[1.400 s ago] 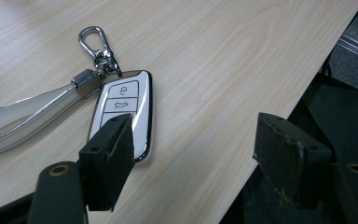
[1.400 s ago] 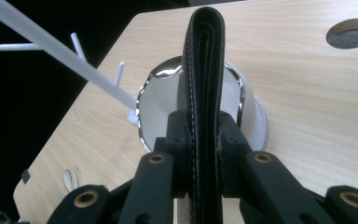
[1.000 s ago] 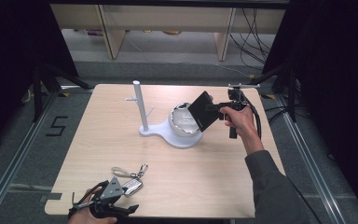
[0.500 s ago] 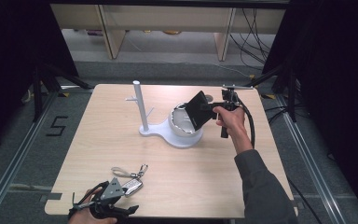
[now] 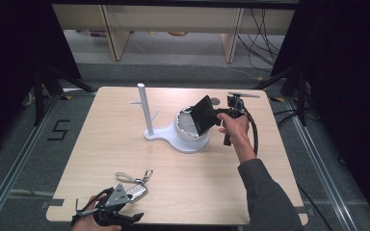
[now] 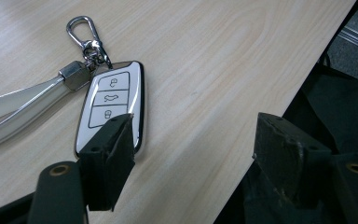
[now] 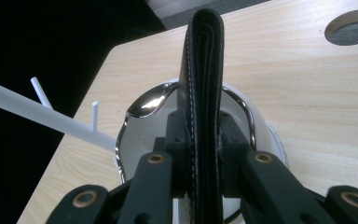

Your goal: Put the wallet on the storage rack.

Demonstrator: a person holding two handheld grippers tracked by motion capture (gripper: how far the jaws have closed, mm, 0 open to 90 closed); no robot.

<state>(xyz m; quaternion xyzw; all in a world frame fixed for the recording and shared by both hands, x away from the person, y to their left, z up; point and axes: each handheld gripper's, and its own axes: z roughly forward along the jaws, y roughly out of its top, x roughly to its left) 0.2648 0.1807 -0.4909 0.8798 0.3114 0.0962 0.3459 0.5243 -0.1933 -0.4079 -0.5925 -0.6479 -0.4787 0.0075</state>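
Above the white bowl (image 5: 188,126), right gripper (image 7: 204,154) clamps black wallet (image 7: 204,70), unreleased; left gripper (image 6: 191,154) gapes beside untouched key fob (image 6: 112,105).

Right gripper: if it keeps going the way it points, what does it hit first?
Probably the white bowl: the right gripper, shut on the black wallet, aims over its chrome rim. Depth is unclear; the wallet's edge would likely touch first.

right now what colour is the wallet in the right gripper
Black with pale stitching, clearest in the right gripper view: wallet.

Bright tabletop, dark surroundings, soft focus.
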